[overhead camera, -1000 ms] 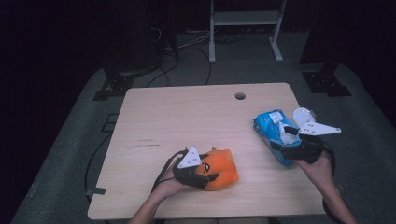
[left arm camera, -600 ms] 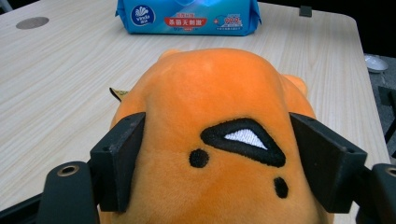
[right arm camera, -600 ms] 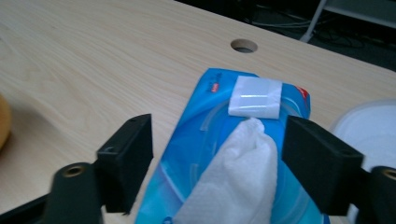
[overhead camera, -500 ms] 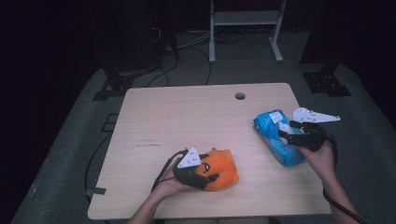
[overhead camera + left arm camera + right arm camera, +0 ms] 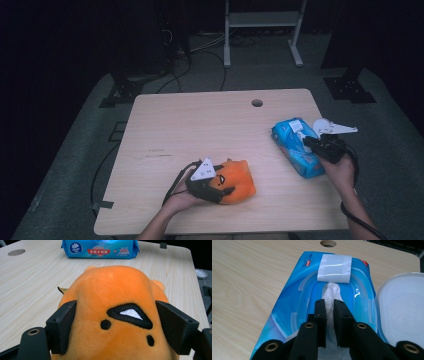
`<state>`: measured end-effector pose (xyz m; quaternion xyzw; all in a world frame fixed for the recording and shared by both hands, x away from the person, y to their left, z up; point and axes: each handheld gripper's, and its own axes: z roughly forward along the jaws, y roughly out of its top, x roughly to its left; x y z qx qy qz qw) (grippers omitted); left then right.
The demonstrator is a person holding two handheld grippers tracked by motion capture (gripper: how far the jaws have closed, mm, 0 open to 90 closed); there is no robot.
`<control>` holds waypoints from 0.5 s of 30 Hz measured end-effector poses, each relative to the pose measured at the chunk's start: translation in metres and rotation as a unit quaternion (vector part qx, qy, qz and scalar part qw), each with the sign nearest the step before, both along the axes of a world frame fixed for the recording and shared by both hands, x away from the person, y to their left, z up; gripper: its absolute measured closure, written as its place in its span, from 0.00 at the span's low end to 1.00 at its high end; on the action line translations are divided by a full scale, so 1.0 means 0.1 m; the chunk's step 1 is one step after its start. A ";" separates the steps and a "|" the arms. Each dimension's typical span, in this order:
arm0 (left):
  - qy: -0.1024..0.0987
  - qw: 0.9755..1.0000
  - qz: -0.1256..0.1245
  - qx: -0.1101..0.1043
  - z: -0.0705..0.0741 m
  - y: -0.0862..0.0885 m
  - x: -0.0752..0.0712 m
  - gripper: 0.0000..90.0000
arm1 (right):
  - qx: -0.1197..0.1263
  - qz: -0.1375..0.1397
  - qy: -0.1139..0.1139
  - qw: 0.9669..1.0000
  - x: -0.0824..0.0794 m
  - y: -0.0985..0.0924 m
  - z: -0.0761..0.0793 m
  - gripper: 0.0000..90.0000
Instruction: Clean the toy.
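A: Any writing?
B: "Vinda" on the blue wipes pack (image 5: 100, 248), right side of the table (image 5: 200, 130).
A: The grippers?
B: Left gripper (image 5: 120, 327) straddles the orange plush toy (image 5: 112, 302), jaws just easing apart. Right gripper (image 5: 329, 315), earlier spread, has just closed, pinching the white wipe (image 5: 331, 293).

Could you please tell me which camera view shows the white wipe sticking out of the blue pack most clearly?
The right gripper view: the white wipe rises from the blue pack's opening, pinched between the right gripper jaws. The high view shows the pack small, the wipe indistinct; the left gripper view shows the pack's side.
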<state>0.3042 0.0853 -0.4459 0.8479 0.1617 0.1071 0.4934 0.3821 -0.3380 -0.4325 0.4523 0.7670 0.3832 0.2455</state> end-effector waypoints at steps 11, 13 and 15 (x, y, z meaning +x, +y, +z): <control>0.001 1.000 -0.001 -0.004 -0.01 0.01 0.01 0.23 | 0.022 0.013 0.013 1.000 -0.08 -0.03 0.11 0.94; 0.002 1.000 -0.001 -0.006 -0.01 0.01 0.01 0.23 | 0.041 0.021 0.014 0.999 -0.12 -0.05 0.16 0.94; 0.001 1.000 -0.001 -0.006 -0.02 0.01 0.01 0.22 | 0.051 0.028 0.011 0.998 -0.18 -0.07 0.23 0.94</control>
